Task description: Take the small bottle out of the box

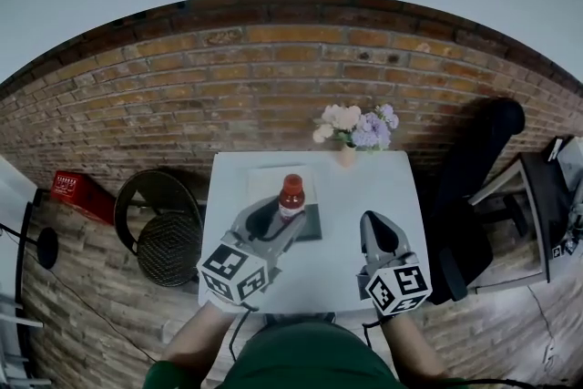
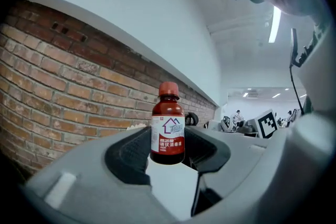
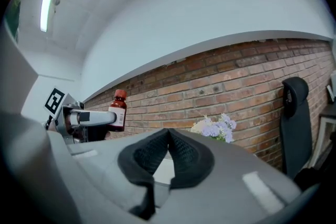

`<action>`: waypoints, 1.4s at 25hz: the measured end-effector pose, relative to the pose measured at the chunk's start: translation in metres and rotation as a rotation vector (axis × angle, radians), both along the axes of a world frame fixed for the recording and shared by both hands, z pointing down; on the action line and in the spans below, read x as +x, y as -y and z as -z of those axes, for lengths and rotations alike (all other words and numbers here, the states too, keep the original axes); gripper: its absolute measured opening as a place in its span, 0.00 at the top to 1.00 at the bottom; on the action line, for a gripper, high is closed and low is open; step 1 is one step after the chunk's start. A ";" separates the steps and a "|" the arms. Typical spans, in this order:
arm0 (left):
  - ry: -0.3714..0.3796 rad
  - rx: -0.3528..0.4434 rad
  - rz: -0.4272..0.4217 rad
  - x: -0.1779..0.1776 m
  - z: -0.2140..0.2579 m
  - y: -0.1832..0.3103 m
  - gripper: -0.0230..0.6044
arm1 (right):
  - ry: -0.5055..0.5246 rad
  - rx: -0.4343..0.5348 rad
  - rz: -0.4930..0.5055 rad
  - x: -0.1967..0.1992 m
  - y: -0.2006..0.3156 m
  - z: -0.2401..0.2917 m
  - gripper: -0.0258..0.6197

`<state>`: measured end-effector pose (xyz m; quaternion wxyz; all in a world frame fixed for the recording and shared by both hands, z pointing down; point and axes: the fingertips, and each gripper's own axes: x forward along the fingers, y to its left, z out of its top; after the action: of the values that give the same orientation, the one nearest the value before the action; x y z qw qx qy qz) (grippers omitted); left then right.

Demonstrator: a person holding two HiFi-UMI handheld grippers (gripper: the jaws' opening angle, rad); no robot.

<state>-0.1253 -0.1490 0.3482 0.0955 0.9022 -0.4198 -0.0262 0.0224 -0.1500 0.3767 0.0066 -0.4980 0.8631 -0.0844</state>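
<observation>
**First:** Above the white square table, between the padded jaws of the left tongs: small brown glass bottle with red cap and red-and-white label, upright, clamped round its lower body. Clear of the shallow grey box with the dark inside?

**Second:** Looks clear from the head view. Hangs over the right part of the box, touching nothing but the pads. Counts as the take-out step all but finished.

**First:** And the right tongs?

**Second:** Closed on nothing, pads pressed tip to tip. Held level over the right half of the table, well apart from bottle and box.

**First:** Next move, then?

**Second:** Probably carrying the bottle sideways to a bare patch of table, off the box. Then lowering it upright, base flat on the table, and only then parting the jaws. Calls for a steady wrist. Tall and narrow, so likely tips easily if released at a tilt.

**First:** Anything to steer round?

**Second:** Small vase of pale pink and lilac flowers at the far edge, against the red brick wall. Best kept away from.
</observation>
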 end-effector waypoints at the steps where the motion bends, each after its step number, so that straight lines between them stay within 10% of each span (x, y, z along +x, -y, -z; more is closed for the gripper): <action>1: -0.008 0.020 -0.005 0.001 0.005 -0.003 0.63 | 0.006 0.004 -0.001 0.001 0.000 0.002 0.96; 19: 0.090 0.224 0.021 0.020 0.052 -0.021 0.63 | 0.010 0.084 -0.018 0.009 0.005 0.025 0.96; 35: 0.131 0.114 0.063 0.010 0.003 -0.025 0.63 | -0.001 0.078 0.039 -0.006 0.013 0.007 0.96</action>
<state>-0.1149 -0.1238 0.3453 0.0156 0.8923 -0.4511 0.0061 0.0164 -0.1626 0.3695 0.0242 -0.4805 0.8752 -0.0504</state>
